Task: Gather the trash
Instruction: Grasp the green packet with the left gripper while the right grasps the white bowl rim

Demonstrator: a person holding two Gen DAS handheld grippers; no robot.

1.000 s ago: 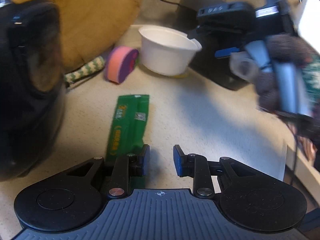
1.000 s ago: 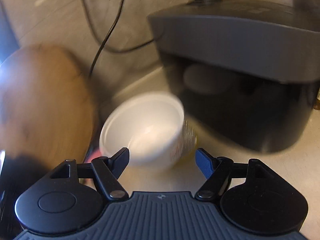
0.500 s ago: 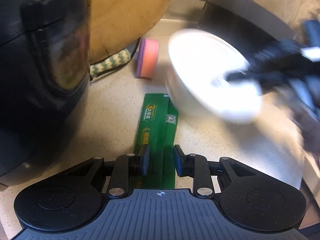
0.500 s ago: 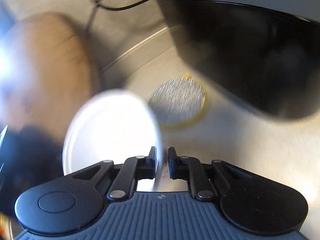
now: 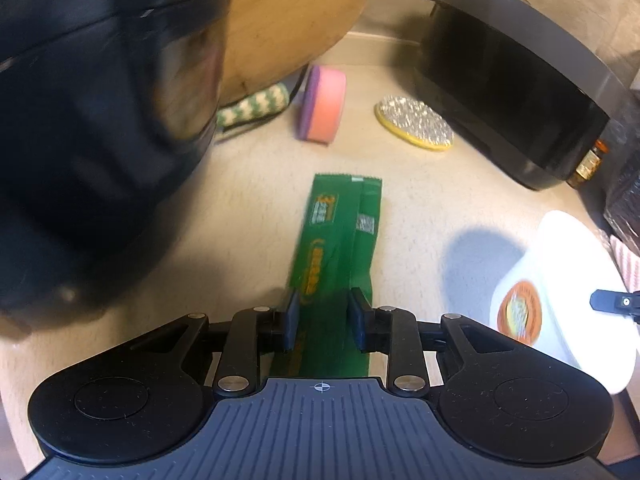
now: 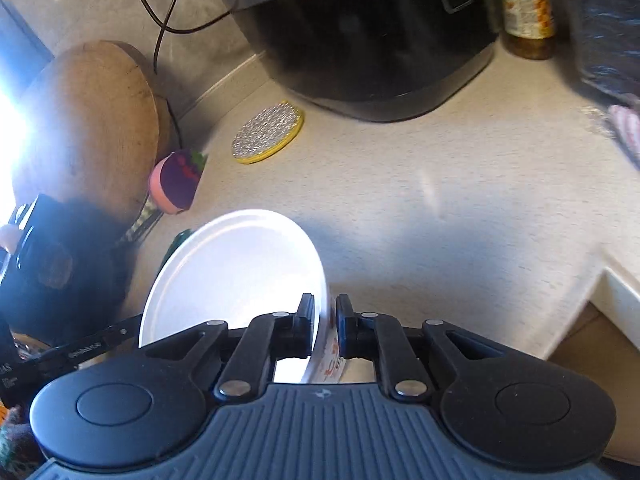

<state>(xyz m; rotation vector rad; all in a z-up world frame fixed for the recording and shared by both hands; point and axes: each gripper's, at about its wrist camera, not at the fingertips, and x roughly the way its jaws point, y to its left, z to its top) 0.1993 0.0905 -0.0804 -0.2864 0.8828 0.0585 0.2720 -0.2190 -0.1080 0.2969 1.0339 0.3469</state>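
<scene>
Left wrist view only: green wrapper (image 5: 340, 240) flat on the beige countertop (image 5: 240, 208), its near end between the fingers of the left gripper (image 5: 323, 322). Jaws part-open, straddling the wrapper; can't tell if the pads touch its edges. Pink sponge (image 5: 322, 104) and silver scouring pad (image 5: 414, 122) beyond it, black appliance (image 5: 512, 88) far right. White bowl (image 5: 568, 292) shows at the right edge, tilted, off the counter.

Right wrist view only: right gripper (image 6: 323, 326) has just closed, jaws narrow and pinching the white bowl (image 6: 236, 276) by its rim wall, bowl on edge, opening facing left. Jar (image 6: 526, 12) with orange lid stands far right beside the appliance (image 6: 360, 32). Round wooden board (image 6: 88, 128) leans at left; only a sliver of the wrapper peeks out behind the bowl.
</scene>
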